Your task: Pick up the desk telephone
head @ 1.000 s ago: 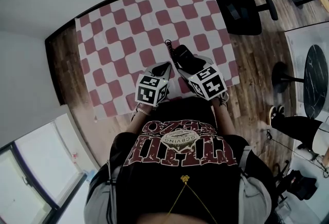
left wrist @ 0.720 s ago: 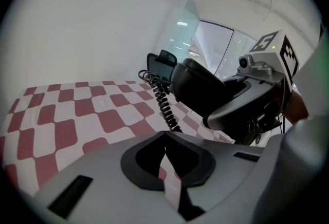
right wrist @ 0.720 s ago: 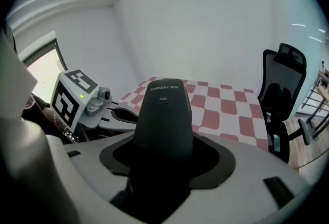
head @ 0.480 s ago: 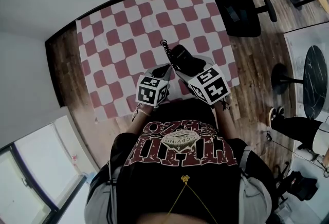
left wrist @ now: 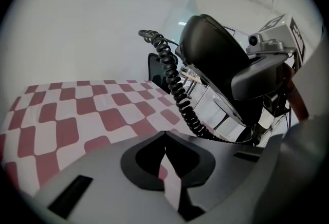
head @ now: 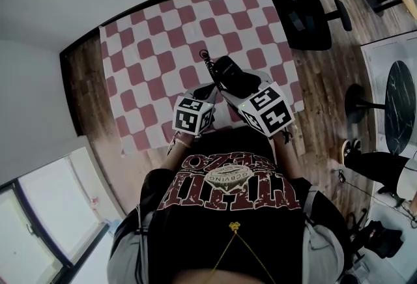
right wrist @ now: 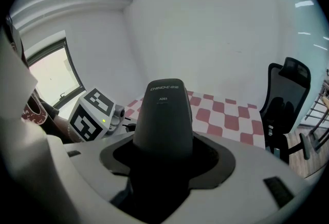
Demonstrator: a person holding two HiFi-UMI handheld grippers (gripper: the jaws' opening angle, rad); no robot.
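The handset point(right wrist: 163, 115) sinks into darkness inside the right gripper point(right wrist: 163, 159), lower end hidden. Coiled cord point(left wrist: 177, 90) trails off into shadow, and the chair point(head: 305, 9) is cropped up top.

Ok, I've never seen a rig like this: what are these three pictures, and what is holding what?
There is no robot: a person holds a hand-held gripper in each hand. The head view looks down from the person's head; the other two cameras ride on the grippers and look along their jaws. Below lies a red-and-white checkered cloth. The right hand-held gripper is clamped on the black desk telephone, held above the cloth, its coiled cord trailing. The left hand-held gripper has its jaws together and holds nothing. The patterned cubes belong to the grippers.
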